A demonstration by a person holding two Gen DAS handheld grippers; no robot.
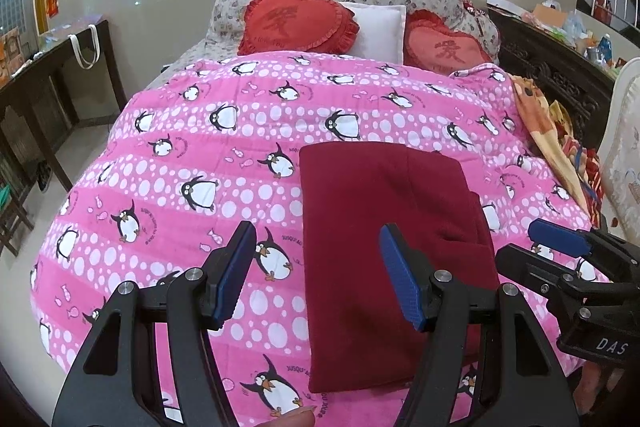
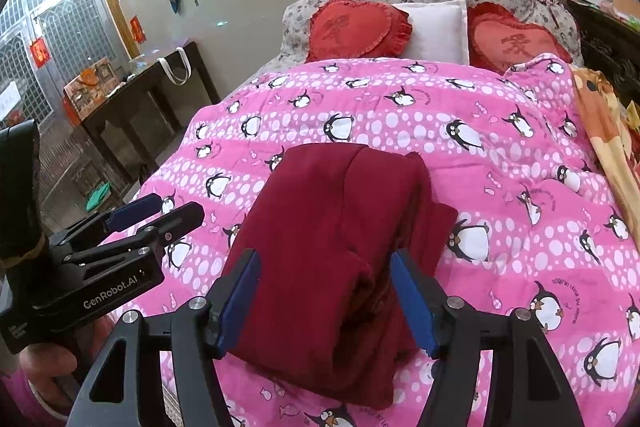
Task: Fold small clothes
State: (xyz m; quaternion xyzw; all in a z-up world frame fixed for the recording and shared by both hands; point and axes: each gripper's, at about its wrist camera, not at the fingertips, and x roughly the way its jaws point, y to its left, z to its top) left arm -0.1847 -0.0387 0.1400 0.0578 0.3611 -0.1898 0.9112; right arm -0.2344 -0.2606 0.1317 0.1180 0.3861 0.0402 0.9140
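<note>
One folded maroon garment (image 1: pixel 384 247) lies near my quilt's (image 1: pixel 180 155) front edge; my left gripper (image 1: pixel 316 275) and right gripper (image 2: pixel 324 299) both gape, empty.

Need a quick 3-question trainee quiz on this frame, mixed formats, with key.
1. True or false: the dark red garment lies folded on the pink penguin quilt.
2. Multiple choice: what sits between the two red heart cushions at the headboard? A) a white pillow B) a green towel C) a cardboard box
3. Short answer: is either the left gripper or the right gripper clamped on the garment?

Key:
1. True.
2. A, the white pillow.
3. Neither. Both grippers are open; the garment's near end shows between the right gripper's pads, which stand clear of it.
</note>
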